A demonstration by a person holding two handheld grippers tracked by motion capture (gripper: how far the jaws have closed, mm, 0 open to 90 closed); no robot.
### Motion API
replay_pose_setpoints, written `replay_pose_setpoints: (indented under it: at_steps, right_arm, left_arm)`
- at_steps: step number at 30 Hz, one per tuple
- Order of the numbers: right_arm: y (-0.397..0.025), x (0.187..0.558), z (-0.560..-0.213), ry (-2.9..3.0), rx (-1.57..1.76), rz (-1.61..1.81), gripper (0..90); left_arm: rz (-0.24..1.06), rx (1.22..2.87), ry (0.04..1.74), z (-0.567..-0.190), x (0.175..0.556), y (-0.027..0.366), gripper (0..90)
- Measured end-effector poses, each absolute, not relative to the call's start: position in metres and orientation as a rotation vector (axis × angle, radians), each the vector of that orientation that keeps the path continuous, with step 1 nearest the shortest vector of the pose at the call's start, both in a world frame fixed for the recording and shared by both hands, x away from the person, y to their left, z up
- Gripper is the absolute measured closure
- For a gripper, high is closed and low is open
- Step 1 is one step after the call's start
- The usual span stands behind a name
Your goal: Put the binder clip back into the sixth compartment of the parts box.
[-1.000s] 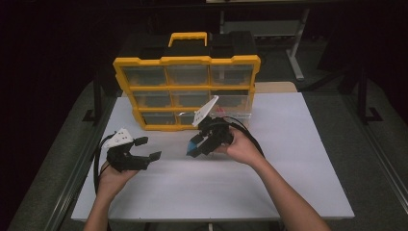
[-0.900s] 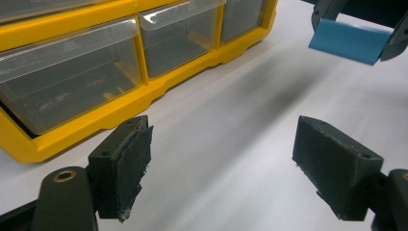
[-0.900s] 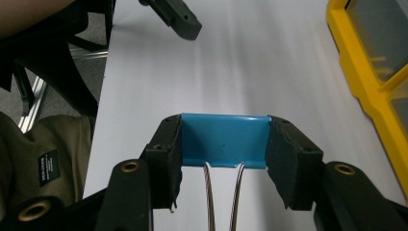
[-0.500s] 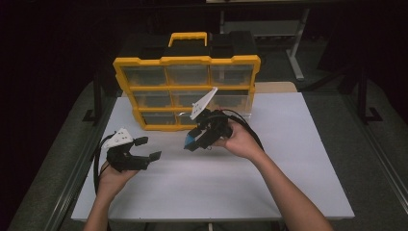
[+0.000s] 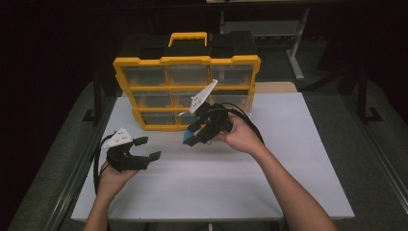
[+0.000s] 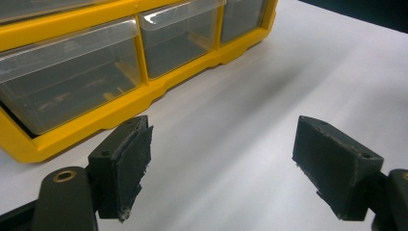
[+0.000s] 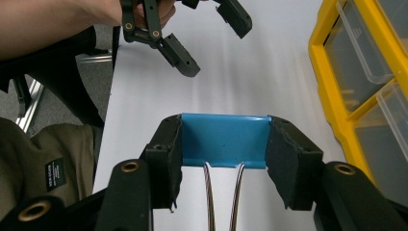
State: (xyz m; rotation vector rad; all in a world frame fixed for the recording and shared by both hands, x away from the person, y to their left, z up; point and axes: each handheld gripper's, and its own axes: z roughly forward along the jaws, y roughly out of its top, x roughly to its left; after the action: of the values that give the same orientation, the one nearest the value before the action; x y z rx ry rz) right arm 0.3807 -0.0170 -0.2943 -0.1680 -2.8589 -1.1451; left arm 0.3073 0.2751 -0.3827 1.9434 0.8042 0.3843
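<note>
Right tool [image 7: 223, 159] clamped on my blue part [image 7: 223, 139], up off the counter [image 5: 288, 159].
Left tool [image 5: 146, 148] gapes wide, low on my left; organizer [image 5: 187, 61] sits just beyond both.

We see the high view lit from above: the white table top [image 5: 298, 159] is bright, while everything around it sinks into near black. That picture is soft and grainy. In the left gripper view, glare streaks the clear drawers of the yellow organizer [image 6: 110, 62], and the 2 near jaws look slightly blurred. The right gripper view is sharper, with soft shadows.
</note>
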Motion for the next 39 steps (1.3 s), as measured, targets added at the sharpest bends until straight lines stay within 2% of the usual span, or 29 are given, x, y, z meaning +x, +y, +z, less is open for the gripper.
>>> replay_pose_setpoints:
  at_steps: [39]
  right_arm:
    - [-0.025, 0.396, -0.239, -2.912, -0.168, -1.189, 48.6]
  left_arm:
    - [0.385, 1.936, 0.802, -0.382, 0.307, 0.275, 20.8]
